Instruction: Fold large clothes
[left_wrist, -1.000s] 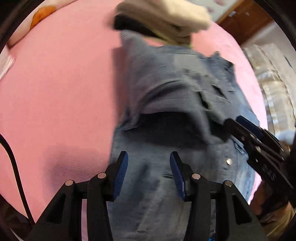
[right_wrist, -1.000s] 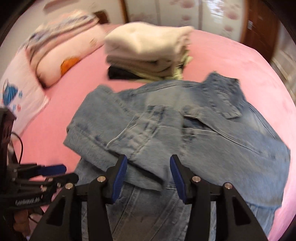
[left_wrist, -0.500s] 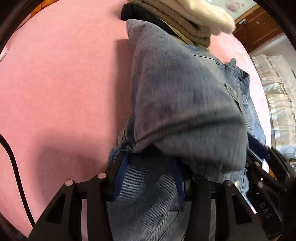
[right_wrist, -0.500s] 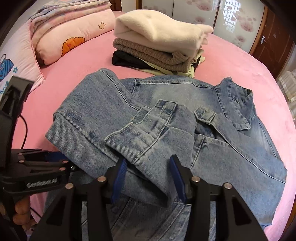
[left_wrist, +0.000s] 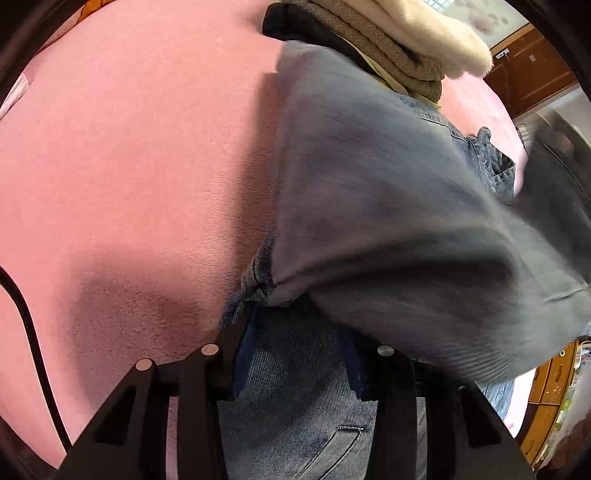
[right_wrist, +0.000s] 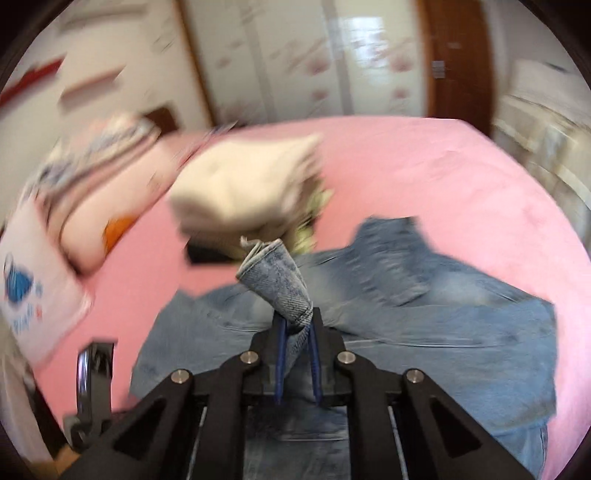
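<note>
a lifted fold of the denim jacket (left_wrist: 399, 221) smears across my left view and covers my left claw's (left_wrist: 295, 354) right fingertip; i can't tell how far that claw is spread. my right view is shaken: the stack of folded clothes (right_wrist: 243, 192) and the pillows (right_wrist: 74, 206) are streaks. the jacket's lower part runs off the bottom edge behind my right claw (right_wrist: 297, 332).

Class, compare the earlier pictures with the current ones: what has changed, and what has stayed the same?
The right gripper has shut on a bunched fold of the denim jacket and lifted it. The left gripper has pushed forward, denim now between its fingers and draped over them. The folded clothes stack and pink bed stay put.
</note>
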